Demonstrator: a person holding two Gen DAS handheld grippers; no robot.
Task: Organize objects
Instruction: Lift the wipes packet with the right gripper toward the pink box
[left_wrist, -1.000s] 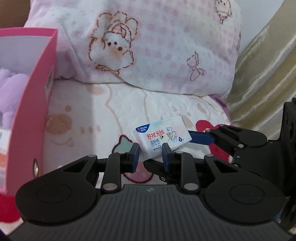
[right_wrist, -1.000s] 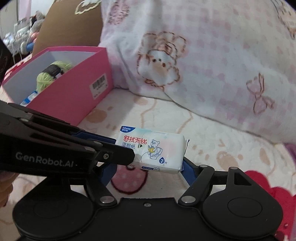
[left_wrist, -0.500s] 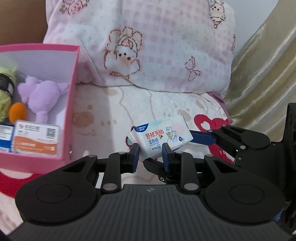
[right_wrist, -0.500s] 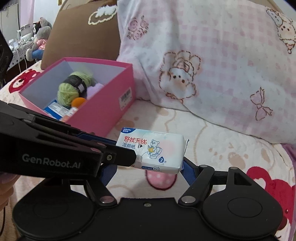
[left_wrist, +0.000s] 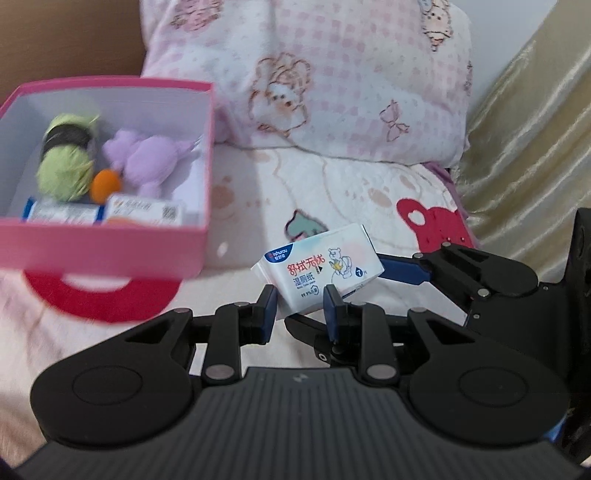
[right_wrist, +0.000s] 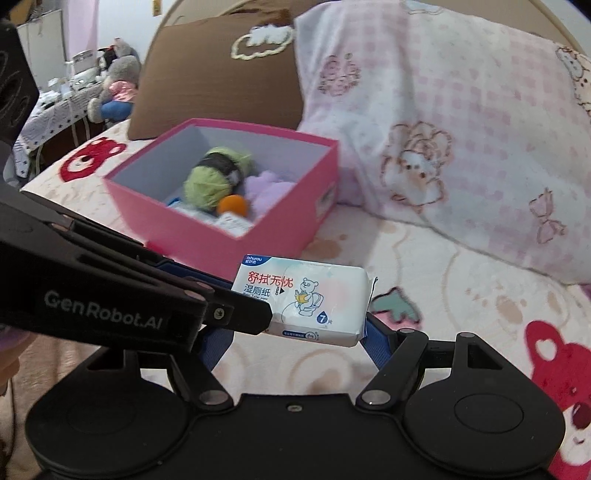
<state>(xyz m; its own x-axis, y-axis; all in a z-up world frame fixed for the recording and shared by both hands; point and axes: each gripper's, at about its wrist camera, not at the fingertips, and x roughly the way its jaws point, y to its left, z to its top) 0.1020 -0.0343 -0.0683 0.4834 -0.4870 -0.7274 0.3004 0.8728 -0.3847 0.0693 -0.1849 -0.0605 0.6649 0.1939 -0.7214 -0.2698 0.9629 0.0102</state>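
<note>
Wipes pack, white with a cartoon bear, hangs above the bedspread, pinched at its ends by the right gripper. The left gripper clamps the same pack's near edge. To the left sits the pink box, holding green yarn, a purple plush and an orange ball.

Soft, even indoor light, without glare or hard shadows. The pink box at left is smeared by motion blur. Fisheye distortion bends both views' edges.
</note>
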